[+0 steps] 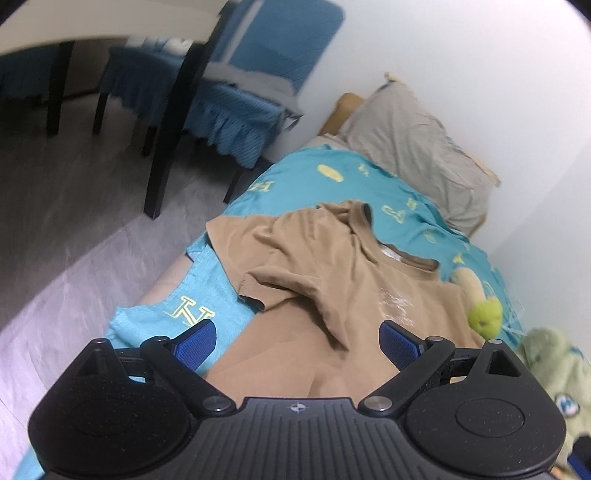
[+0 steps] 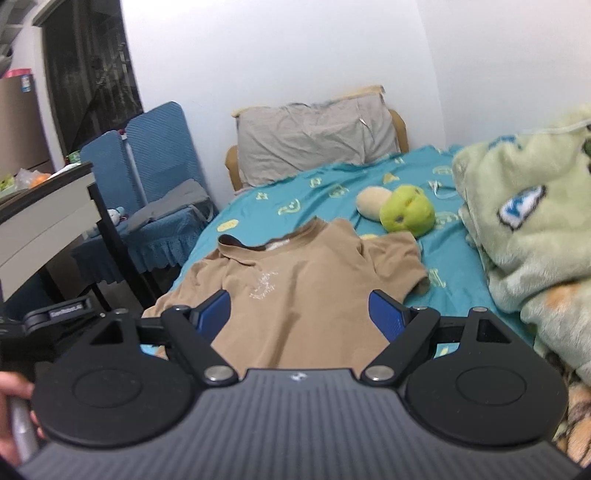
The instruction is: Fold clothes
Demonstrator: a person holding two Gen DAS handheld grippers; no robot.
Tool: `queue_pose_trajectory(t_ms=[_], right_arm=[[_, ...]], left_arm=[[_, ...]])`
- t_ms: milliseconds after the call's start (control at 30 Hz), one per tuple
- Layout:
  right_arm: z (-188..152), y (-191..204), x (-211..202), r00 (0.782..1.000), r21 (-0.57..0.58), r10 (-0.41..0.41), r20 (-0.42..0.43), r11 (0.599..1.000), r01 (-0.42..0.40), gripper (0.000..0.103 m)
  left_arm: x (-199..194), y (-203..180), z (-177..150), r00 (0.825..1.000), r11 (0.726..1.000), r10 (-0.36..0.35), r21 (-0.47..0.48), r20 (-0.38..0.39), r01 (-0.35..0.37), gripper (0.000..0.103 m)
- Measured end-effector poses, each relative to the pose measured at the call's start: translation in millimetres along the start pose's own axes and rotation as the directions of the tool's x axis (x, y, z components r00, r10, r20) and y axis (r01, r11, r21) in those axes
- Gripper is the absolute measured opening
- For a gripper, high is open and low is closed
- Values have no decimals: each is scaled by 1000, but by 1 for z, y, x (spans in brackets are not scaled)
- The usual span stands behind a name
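**Tan T-shirt on the bed, both grippers above it with nothing held**

From my left wrist view, going left to right: grey floor, then blue-covered chairs (image 1: 236,110) beside a dark-legged surface (image 1: 92,22). Next the bed's teal sheet (image 1: 306,177) with yellow printed shapes. On it lies the tan T-shirt (image 1: 332,266), chest up, neckline towards the grey pillow (image 1: 417,147). One sleeve (image 1: 273,284) is folded in over the chest, its cuff pointing towards the floor side; the fabric is creased around the collar, and a faint pale print sits mid-chest. My left gripper (image 1: 297,339) is over the lower part of the shirt, jaws wide apart, nothing between them.

In the right wrist view, the shirt (image 2: 295,280) occupies the middle of the bed, collar open. The sleeve (image 2: 397,258) on the right lies spread flat on the sheet. My right gripper (image 2: 299,314) is above the hem end, jaws also well apart and empty. Just beyond that sleeve rests a green and cream plush toy (image 2: 402,210); further right, a pale green fleece blanket (image 2: 528,221) is heaped up.
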State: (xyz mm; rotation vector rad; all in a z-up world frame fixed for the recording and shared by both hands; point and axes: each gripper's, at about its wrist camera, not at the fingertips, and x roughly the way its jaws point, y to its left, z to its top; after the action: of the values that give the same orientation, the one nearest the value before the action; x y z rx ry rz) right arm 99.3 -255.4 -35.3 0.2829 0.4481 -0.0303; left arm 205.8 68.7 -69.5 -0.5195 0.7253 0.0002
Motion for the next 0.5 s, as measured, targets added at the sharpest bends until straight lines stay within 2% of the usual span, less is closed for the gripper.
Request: queue_pose_trajectory(t_ms=[167,367,500], right_arm=[[-2,-10,17,998,60,-37,-41,997,40,83],[-2,-19,34,994,112,-80,-74,990,88,83],[-1,-27,48,992,173,-42,-115,983,62,83]], left_arm=[[40,6,6,1000,997,10,-70,-20,-11,92],[77,20,9,999,972,-5,-236,-39,-4,89],[99,25,10,999,956,-22,-294,-42,9,82]])
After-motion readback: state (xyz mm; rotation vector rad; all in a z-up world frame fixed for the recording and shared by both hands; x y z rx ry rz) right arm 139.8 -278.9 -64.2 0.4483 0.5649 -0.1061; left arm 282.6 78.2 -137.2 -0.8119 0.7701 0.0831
